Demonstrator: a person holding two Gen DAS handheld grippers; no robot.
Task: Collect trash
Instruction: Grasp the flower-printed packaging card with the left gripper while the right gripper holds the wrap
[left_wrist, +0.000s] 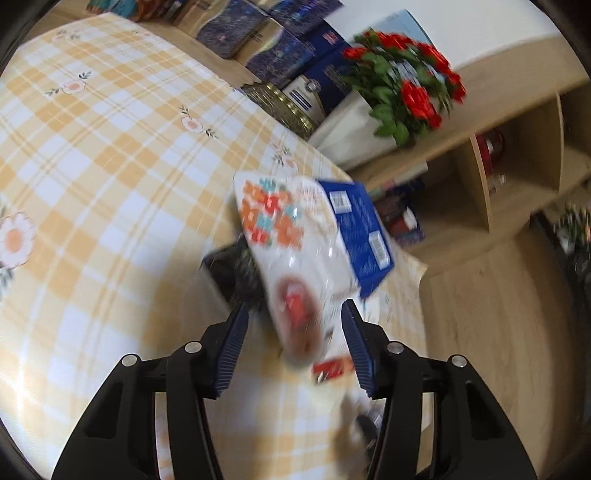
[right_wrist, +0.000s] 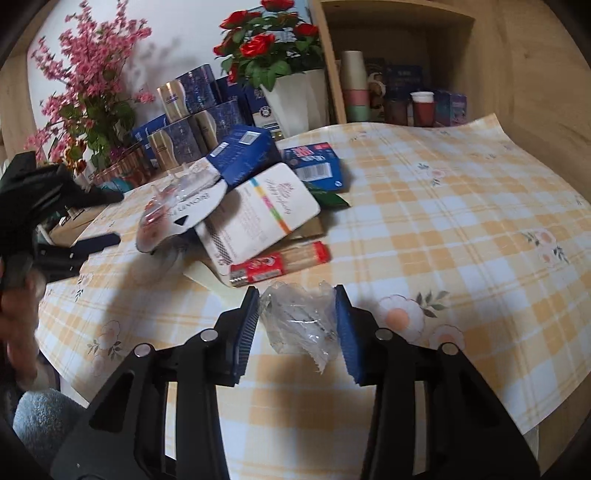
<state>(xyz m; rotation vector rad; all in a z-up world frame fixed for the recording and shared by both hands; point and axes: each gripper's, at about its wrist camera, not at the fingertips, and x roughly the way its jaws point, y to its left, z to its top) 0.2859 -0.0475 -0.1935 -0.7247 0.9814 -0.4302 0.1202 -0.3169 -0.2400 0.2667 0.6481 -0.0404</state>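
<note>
A pile of trash lies on the checked tablecloth (right_wrist: 443, 229): a white card package (right_wrist: 258, 218), a blue box (right_wrist: 242, 153), a clear blister pack (right_wrist: 177, 210) and a red-ended packet (right_wrist: 277, 264). My right gripper (right_wrist: 297, 325) has its jaws around a crumpled clear plastic wrapper (right_wrist: 301, 325), both pads touching it. My left gripper (left_wrist: 293, 343) is open, its jaws on either side of the lower end of a blurred white package (left_wrist: 291, 266), not clamped. The blue box (left_wrist: 364, 236) lies beside it. The left gripper also shows in the right wrist view (right_wrist: 96, 221).
Dark blue tins and boxes (right_wrist: 192, 114), a white pot of red roses (right_wrist: 291, 92) and pink blossoms (right_wrist: 85, 74) stand at the table's back. A wooden shelf (right_wrist: 399, 74) holds cups and boxes. The table's edge (left_wrist: 421, 280) drops to a wooden floor.
</note>
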